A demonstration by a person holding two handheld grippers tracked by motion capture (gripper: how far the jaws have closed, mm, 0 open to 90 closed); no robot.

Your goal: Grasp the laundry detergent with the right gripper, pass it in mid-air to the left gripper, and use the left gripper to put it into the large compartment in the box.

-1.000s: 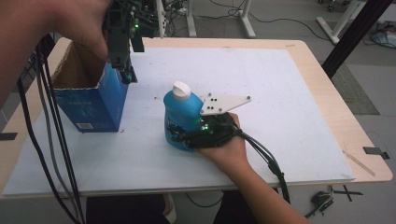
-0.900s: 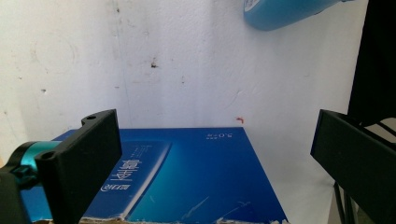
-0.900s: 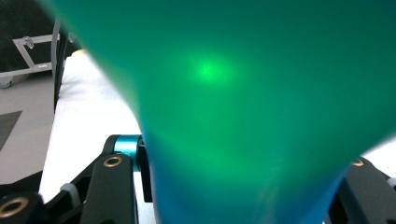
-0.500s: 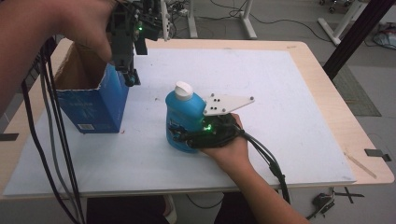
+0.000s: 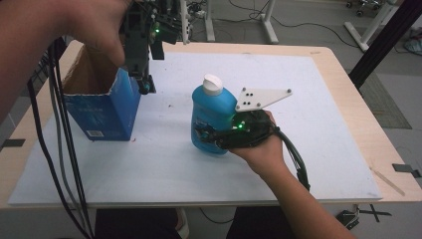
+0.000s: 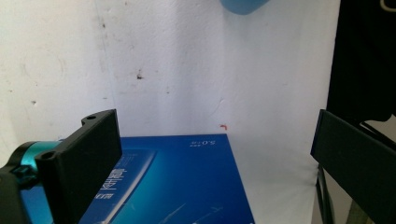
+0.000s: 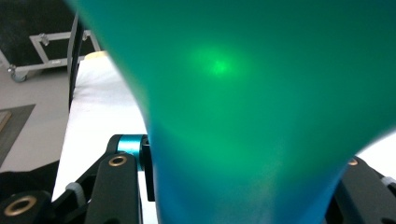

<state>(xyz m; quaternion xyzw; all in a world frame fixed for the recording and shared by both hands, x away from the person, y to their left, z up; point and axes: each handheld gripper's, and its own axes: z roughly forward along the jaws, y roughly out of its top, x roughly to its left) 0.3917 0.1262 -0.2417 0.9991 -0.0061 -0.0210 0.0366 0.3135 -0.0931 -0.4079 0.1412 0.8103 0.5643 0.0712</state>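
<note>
1. R gripper (image 5: 211,135) clamped on bottle (image 5: 213,117), gripped low on the body from the R side; white cap (image 5: 213,83) on, bottle upright. In the R gripper view the bottle (image 7: 243,107) sits tight between my jaws

2. Bottle mid-table (image 5: 318,99); base looks just off the white mat, can't be sure. Well apart from the box (image 5: 107,112), which stands at the L side w/ top flaps open

3. L gripper (image 5: 144,82) over the box's near-R top edge, jaws apart, nothing between them. L gripper view looks down the blue box (image 6: 187,186) side to the mat

4. Done, by my read: grasp secured, lift prob begun

5. Left: carry bottle across to box, lower thru the open top, release. L gripper seems placed to steady the box wall; not yet touching as far as I can tell
</note>
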